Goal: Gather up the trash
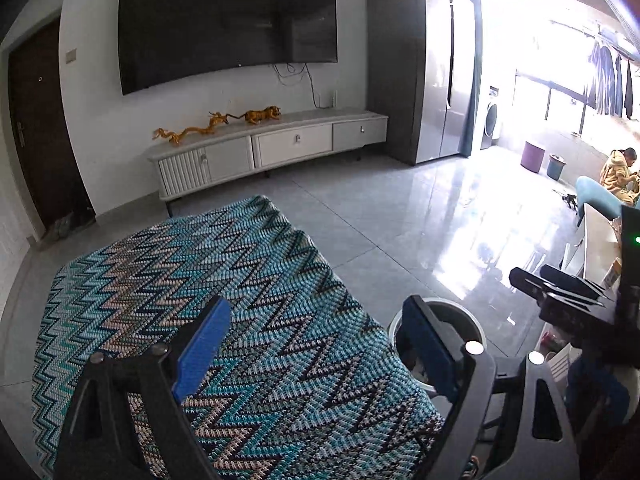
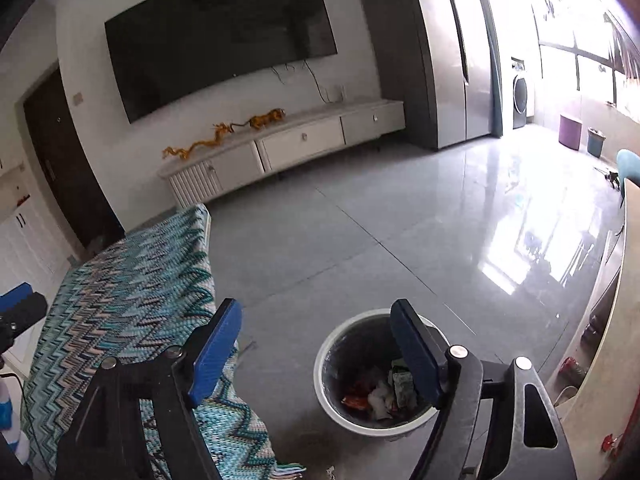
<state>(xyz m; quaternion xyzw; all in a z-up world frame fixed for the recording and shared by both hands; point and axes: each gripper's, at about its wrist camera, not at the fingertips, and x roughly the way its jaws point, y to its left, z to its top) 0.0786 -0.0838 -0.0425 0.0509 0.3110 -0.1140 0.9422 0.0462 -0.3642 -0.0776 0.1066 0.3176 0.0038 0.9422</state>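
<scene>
A white round trash bin (image 2: 332, 396) with a dark liner stands on the floor beside the table. It holds several crumpled wrappers (image 2: 380, 394). My right gripper (image 2: 316, 344) is open and empty above the bin's left side. My left gripper (image 1: 316, 344) is open and empty above the table covered with a blue zigzag cloth (image 1: 224, 280). The bin's rim (image 1: 460, 308) shows behind its right finger. The right gripper shows at the right edge of the left wrist view (image 1: 560, 284). No trash shows on the cloth.
The zigzag cloth (image 2: 132, 292) hangs over the table edge left of the bin. A TV cabinet (image 1: 280, 148) and a fridge (image 1: 432, 68) stand along the far wall. A pale counter (image 2: 616, 320) runs along the right. A person (image 1: 620, 172) sits at the far right.
</scene>
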